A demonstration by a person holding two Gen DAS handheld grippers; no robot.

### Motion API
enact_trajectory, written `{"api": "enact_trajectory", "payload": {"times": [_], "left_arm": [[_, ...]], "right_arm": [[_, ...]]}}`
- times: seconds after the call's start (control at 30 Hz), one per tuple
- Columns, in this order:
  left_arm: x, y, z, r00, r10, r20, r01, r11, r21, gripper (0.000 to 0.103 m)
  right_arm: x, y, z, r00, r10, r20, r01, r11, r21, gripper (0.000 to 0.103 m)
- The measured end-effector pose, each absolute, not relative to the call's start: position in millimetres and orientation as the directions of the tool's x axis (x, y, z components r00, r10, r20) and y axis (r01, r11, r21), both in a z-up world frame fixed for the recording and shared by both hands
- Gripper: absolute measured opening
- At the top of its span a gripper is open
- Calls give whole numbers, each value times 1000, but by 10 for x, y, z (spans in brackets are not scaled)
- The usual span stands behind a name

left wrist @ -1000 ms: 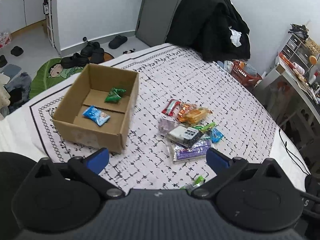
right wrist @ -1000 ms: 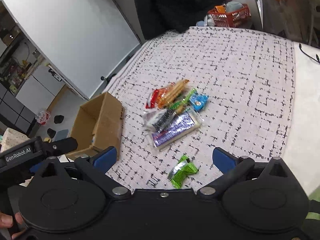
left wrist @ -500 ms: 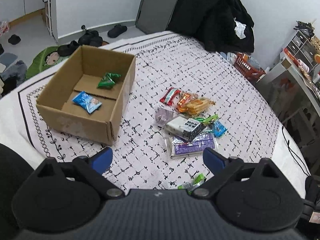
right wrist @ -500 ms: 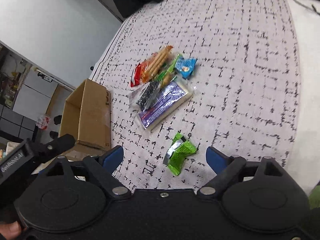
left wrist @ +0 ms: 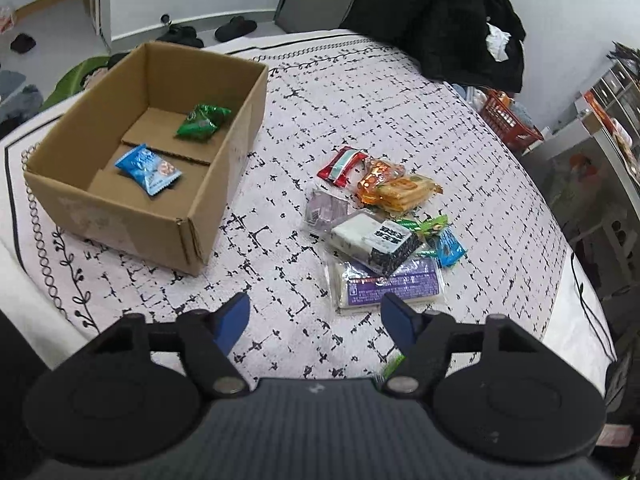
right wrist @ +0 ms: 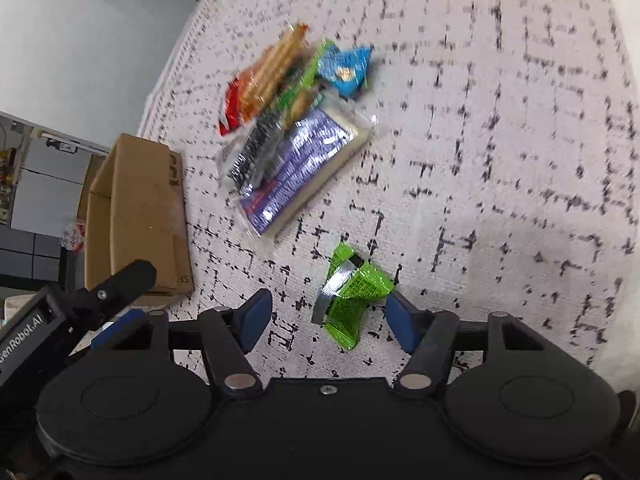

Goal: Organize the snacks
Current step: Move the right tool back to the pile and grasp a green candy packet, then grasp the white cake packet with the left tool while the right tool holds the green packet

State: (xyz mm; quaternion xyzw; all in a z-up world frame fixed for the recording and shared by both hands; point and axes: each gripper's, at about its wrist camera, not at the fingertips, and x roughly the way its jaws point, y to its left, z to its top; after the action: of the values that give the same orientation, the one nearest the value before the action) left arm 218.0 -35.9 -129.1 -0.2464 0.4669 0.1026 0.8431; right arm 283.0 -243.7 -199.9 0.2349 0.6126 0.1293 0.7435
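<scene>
right tool (right wrist: pixel 326 320) closing, crinkly lime-green foil snack packet (right wrist: pixel 352 292) between jaws on patterned bench cloth, right pad maybe touching | light, soft, slippery; pinch mid-body | left tool (left wrist: pixel 314 318) closing, empty

Open patterned surface (left wrist: pixel 288 264) runs bare between the cardboard box (left wrist: pixel 208 216) on the left and the snack pile (left wrist: pixel 380 232) on the right, a clear lane. The left tool (left wrist: pixel 316 316) hangs over that lane, jaws closing on nothing. The right tool (right wrist: pixel 328 316) is closing around a lime-green packet (right wrist: pixel 352 292); bare cloth lies to its right, the pile blocks farther ahead.
</scene>
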Motion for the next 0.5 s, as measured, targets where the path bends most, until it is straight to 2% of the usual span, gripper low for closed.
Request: {"api": "enact_trajectory", "payload": {"times": [0.2, 0.27, 0.33, 0.5], "left_arm": [[2293, -295, -1348, 568, -70, -820, -421, 832, -362, 70], [2346, -285, -1380, 563, -74, -823, -429, 824, -369, 69], [2396, -279, -1412, 562, -80, -823, -432, 820, -375, 69], [2527, -277, -1501, 565, -97, -820, -438, 806, -398, 70]], "right_arm": [[2920, -2427, -2148, 190, 457, -869, 141, 863, 485, 57], [2944, -2398, -2196, 179, 460, -870, 136, 864, 485, 53], [2975, -2384, -2244, 163, 466, -870, 137, 862, 488, 39], [3054, -2376, -2259, 193, 468, -862, 116, 861, 494, 32]]}}
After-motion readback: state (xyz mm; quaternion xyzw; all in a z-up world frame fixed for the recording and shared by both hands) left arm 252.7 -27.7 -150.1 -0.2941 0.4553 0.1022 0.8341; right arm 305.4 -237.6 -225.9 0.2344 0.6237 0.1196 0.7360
